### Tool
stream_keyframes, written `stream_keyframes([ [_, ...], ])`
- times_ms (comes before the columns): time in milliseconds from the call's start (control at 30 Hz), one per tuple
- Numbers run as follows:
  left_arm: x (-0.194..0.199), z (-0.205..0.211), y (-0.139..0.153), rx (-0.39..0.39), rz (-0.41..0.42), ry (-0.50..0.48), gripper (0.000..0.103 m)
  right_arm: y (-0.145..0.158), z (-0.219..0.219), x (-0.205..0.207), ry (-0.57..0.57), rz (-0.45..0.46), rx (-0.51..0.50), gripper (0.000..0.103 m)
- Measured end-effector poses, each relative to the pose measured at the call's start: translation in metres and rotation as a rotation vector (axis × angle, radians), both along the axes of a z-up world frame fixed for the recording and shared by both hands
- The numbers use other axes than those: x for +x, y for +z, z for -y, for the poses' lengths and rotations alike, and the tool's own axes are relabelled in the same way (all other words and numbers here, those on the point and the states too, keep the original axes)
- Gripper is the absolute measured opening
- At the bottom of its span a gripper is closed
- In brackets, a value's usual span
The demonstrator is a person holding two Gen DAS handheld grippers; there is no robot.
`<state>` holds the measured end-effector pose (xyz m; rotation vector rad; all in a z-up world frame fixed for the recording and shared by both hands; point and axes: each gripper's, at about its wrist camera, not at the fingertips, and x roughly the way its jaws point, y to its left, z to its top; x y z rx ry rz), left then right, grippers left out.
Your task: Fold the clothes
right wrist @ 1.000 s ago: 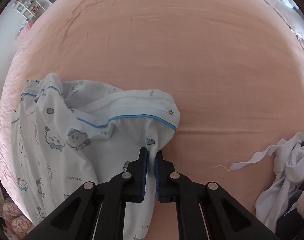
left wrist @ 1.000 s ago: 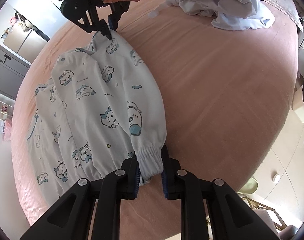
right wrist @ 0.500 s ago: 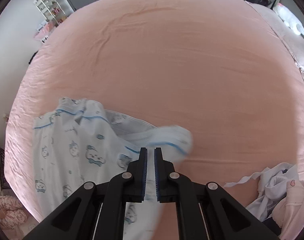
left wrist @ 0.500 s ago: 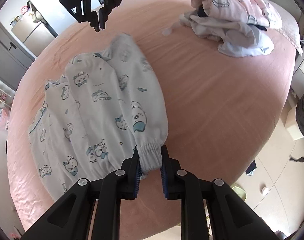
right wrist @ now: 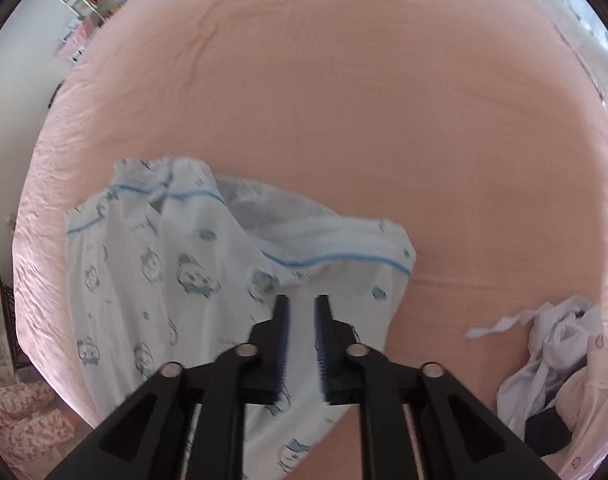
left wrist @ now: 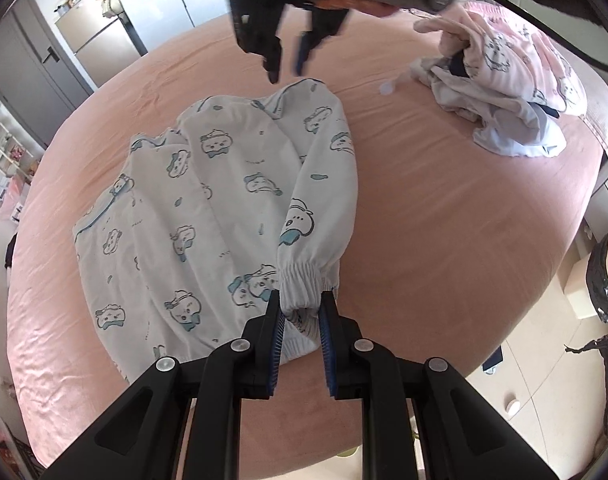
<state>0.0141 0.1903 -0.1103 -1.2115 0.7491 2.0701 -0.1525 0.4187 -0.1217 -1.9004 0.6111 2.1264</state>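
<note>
A white pyjama top (left wrist: 208,216) with blue cartoon prints lies on the pink bed (left wrist: 444,208). Its sleeve is folded across the body. My left gripper (left wrist: 300,308) has its jaws around the elastic cuff (left wrist: 304,276) at the near end of the sleeve. My right gripper (left wrist: 288,66) hovers open just above the far shoulder fold, holding nothing. In the right wrist view the right gripper (right wrist: 302,304) is open over the top (right wrist: 176,280), whose blue-piped collar (right wrist: 328,258) lies just ahead.
A heap of other clothes (left wrist: 504,80), pink and white, lies at the far right of the bed; it also shows in the right wrist view (right wrist: 556,368). Grey cabinets (left wrist: 64,48) stand beyond the bed. The bed edge and floor (left wrist: 544,360) are at the right.
My right gripper let go of the shoulder fold, opened and lifted off it. The fabric dropped flat. My left gripper kept hold of the cuff and rose a little.
</note>
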Motion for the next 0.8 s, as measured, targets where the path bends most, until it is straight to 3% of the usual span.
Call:
stream_keyframes([
  [67,-0.001,0.005,0.004,0.01,0.006,0.013,0.015,-0.007,-0.008,0.009,-0.017,0.025,0.012,0.069],
  [100,-0.002,0.007,0.006,0.016,0.007,0.02,0.015,-0.01,-0.013,0.014,-0.03,0.032,0.017,0.072],
  [167,-0.004,0.01,0.009,0.023,0.003,0.03,0.015,-0.018,-0.025,0.024,-0.078,0.046,0.004,0.072],
  [400,-0.007,0.015,0.016,0.025,-0.003,0.041,0.015,-0.054,-0.057,0.055,-0.307,0.075,-0.187,0.072],
  [800,-0.003,0.026,0.029,0.029,-0.018,0.056,0.015,-0.072,-0.039,0.048,-0.347,0.038,-0.239,0.072],
])
